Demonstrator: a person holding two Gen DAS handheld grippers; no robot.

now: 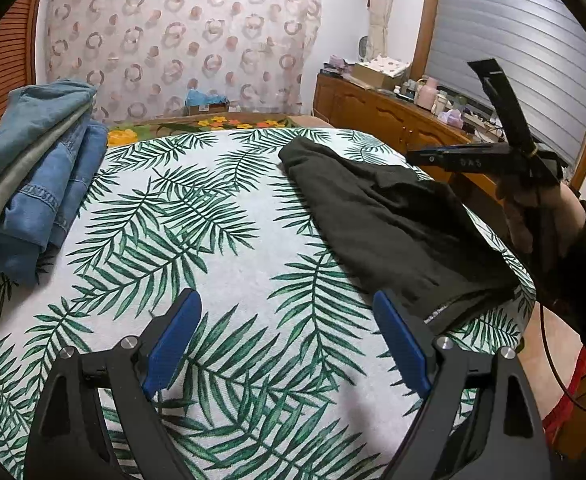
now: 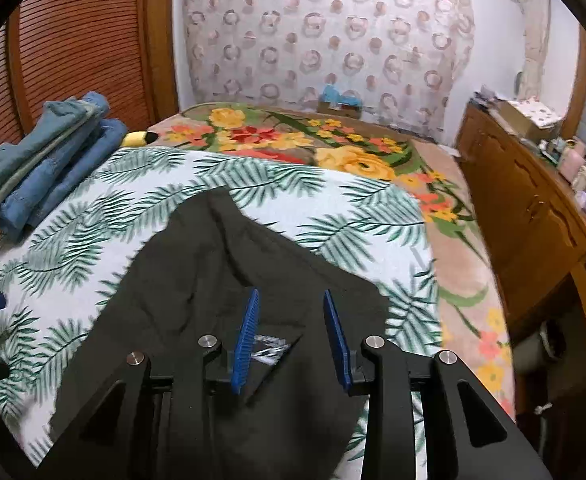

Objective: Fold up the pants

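Black fabric, the pants (image 2: 221, 300), lies folded on the palm-leaf bedcover (image 1: 221, 280) toward its right edge, well apart from the stack of folded jeans (image 1: 33, 184) at the far left. The left wrist view shows the left gripper (image 1: 289, 332) hovering over bare leaf print with its blue pads (image 1: 173, 340) spread wide and nothing between them; it also catches the right gripper (image 1: 493, 152) from outside, raised in a hand (image 1: 533, 216) above the right side of the pants, though from this angle its jaws are hard to read. The right wrist view settles that: the right gripper (image 2: 293, 336) sits directly over the pants with its blue fingers (image 2: 247, 336) parted around a gap, holding no cloth, a small white label (image 2: 271, 350) visible between them. Only this view reveals the flowered blanket (image 2: 333, 148) beyond the bedcover, while the wooden sideboard (image 2: 525, 208) runs along the right in both.
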